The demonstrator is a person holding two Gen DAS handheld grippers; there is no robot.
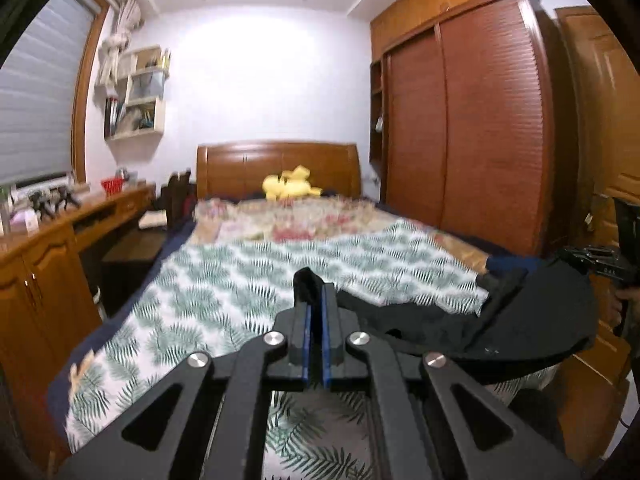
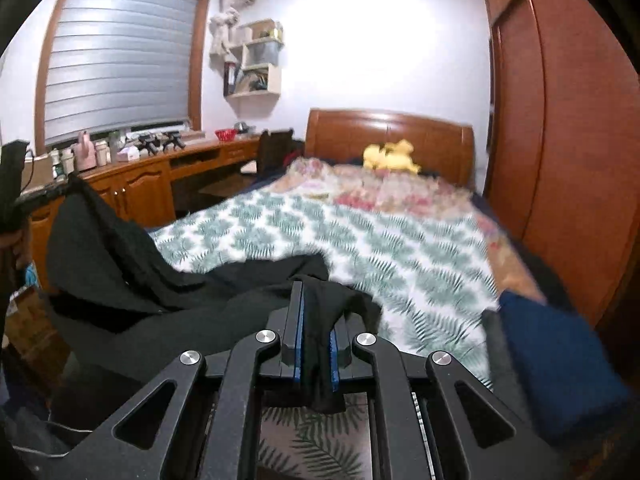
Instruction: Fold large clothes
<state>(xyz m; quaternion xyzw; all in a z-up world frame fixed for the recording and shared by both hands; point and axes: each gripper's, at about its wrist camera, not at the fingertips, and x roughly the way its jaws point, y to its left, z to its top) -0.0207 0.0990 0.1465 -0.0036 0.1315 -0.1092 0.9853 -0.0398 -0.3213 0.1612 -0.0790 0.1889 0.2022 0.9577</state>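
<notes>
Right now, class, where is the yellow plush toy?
In both wrist views the yellow plush toy lies at the far end of the bed, against the wooden headboard, beyond the floral quilt.

Both my wrist cams sit low at the foot of the bed [image 1: 224, 280], facing the headboard [image 2: 390, 136]; they share the yellow plush [image 1: 290, 188] and leaf-print blanket [image 2: 360, 236].

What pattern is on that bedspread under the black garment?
Green fern leaves on white. The bedspread shows best in the right wrist view.
</notes>
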